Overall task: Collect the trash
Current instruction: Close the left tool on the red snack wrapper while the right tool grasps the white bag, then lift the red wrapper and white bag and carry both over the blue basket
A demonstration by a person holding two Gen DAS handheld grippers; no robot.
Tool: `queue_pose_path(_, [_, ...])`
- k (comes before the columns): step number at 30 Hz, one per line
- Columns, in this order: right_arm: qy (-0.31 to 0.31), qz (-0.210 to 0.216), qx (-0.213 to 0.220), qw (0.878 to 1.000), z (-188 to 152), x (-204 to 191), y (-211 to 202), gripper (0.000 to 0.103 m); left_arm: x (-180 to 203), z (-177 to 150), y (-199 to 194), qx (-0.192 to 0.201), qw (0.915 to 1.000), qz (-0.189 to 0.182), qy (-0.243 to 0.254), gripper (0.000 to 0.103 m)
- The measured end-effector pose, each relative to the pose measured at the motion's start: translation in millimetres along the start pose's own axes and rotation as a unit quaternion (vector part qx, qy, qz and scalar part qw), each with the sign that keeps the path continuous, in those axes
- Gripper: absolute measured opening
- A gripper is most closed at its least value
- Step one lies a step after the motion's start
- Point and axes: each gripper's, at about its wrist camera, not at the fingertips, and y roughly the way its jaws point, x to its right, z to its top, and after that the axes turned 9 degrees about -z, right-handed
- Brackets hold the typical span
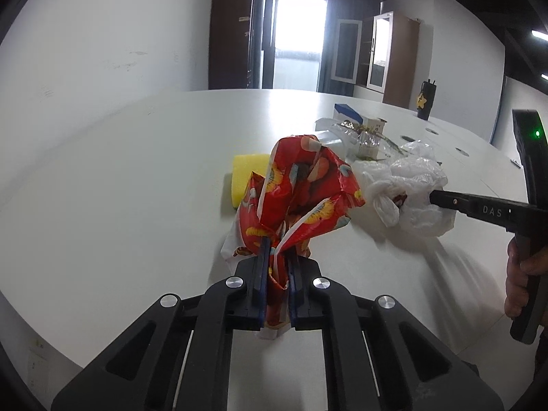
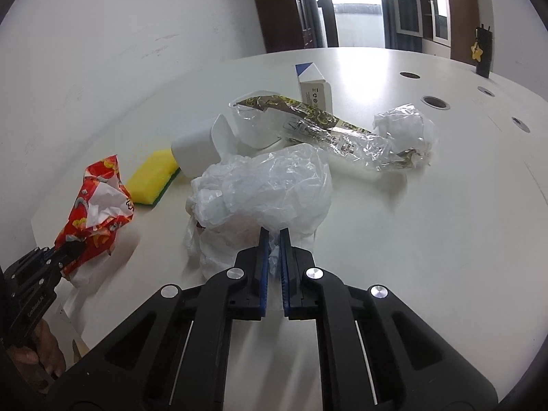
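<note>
A wide white table (image 2: 394, 239) stands in an office room, with a bright glass door and brown cabinets behind it. The collecting seems only begun: no bin or bag for the trash shows in either view, and most pieces lie on the table.

In the right wrist view, a white cup (image 2: 197, 152) lies at about 11 o'clock from the plastic bag, a yellow sponge (image 2: 152, 179) at 10 o'clock, a clear printed wrapper (image 2: 328, 126) at 1 o'clock, with a small carton (image 2: 313, 85) behind it and a crumpled clear film (image 2: 404, 125) further right.

The left gripper (image 1: 278, 257) points forward and down, its jaws clamped on the neck of a red snack wrapper (image 1: 301, 188), held near the table edge. The right gripper (image 2: 274, 239) is tilted down too, its jaws pressed together on a fold of the white plastic bag (image 2: 270, 185), which sits on the table. A hand (image 1: 520, 281) holds the right handle.
</note>
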Motion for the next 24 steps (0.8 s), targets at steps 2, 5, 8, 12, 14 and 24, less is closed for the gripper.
queue_pose_path(2, [0.009, 0.005, 0.01, 1.0, -8, 4, -12, 0.005, 2, 3, -7, 0.009, 0.9999, -0.004, 0.003, 0.008])
queue_pose_path(5, [0.015, -0.005, 0.028, 0.999, -16, 11, -30, 0.005, 6, 4, -12, 0.014, 0.9998, -0.011, 0.003, 0.008])
queue_pose_path(8, [0.022, -0.014, 0.042, 0.999, -23, 17, -49, 0.005, 9, 5, -19, 0.021, 0.9996, -0.019, 0.005, 0.008])
queue_pose_path(12, [0.029, -0.013, 0.053, 0.998, -33, 26, -70, 0.005, 19, 5, -32, 0.036, 0.9989, -0.022, 0.02, 0.007])
queue_pose_path(14, [0.032, -0.01, 0.058, 0.998, -39, 28, -80, 0.005, 26, 3, -37, 0.041, 0.9985, -0.02, 0.031, 0.007])
queue_pose_path(24, [0.054, -0.006, 0.094, 0.994, -84, 29, -122, 0.005, 49, -13, -55, 0.04, 0.9935, -0.092, 0.054, 0.007])
